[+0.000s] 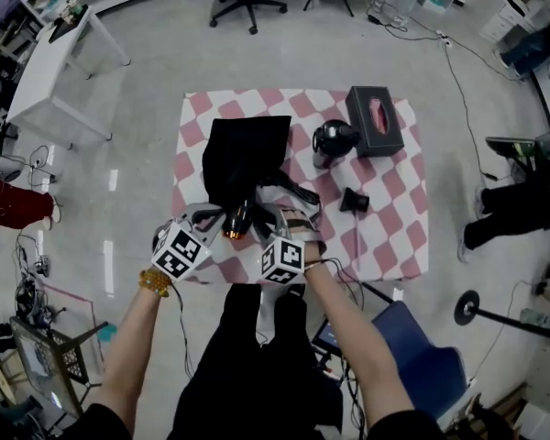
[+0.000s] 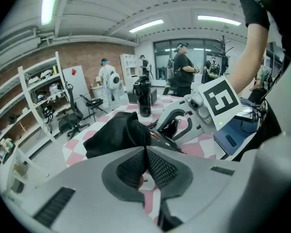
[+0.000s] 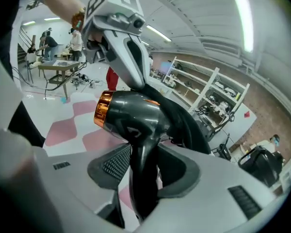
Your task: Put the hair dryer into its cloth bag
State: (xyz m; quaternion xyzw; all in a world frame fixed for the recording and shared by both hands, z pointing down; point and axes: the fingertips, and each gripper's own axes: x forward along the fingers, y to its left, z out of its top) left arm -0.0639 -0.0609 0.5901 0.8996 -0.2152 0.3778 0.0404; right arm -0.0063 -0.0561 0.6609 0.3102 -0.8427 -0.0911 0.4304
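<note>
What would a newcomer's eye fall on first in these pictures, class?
The dark hair dryer with its copper ring, its handle clamped in the right gripper. Beside it the left gripper pinches the edge of the black cloth bag, which lies on a pink-and-white checked tablecloth.

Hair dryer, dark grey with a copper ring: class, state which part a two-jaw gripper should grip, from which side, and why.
Best the slim handle of the dark grey hair dryer, approached from its free end, one pad on each side. The barrel looks too wide, and the handle juts clear of it. The right gripper grips it so.
</note>
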